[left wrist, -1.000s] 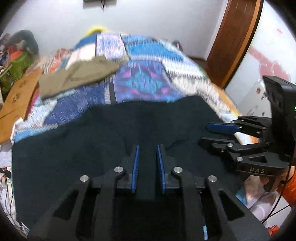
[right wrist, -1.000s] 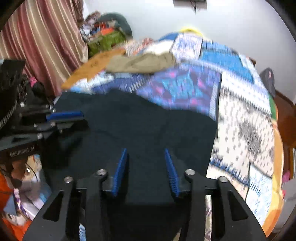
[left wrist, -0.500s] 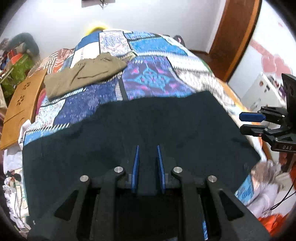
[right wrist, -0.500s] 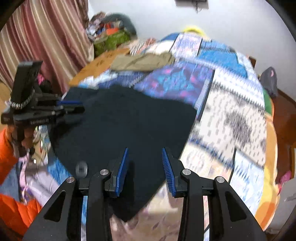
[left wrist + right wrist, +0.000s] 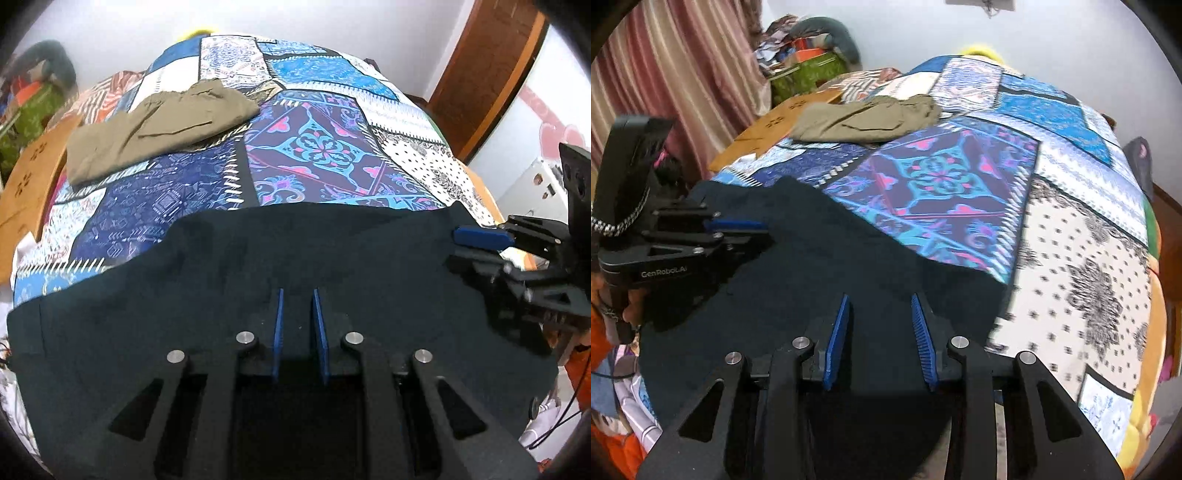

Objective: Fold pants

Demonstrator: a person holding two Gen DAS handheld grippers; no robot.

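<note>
Reading the dark pants (image 5: pixel 332 266) as soft, limp cloth, light for its spread: I expect it to sag and drag wherever it is not carried, and to grip the quilt (image 5: pixel 317 155) a little rather than slide. Best hold, I judge, is on a hem or outer edge, pinching one thin fold, both hands level so the crease falls straight. Left to right: the left claw (image 5: pixel 298 325) stands over the near part of the cloth with its blue pads a narrow gap apart and dark fabric between them; whether they actually pinch it I cannot tell. The right claw (image 5: pixel 879 332) is closing, pads apart, dark fabric under and between them, not yet pressed as far as I can see. The pants lie across the near end of the bed, flat, nearly black with a faint green cast, matte, few wrinkles, far edge running roughly straight across the quilt, near part hanging toward me. An olive garment (image 5: pixel 155 125) lies further up the bed, well apart from the pants.
</note>
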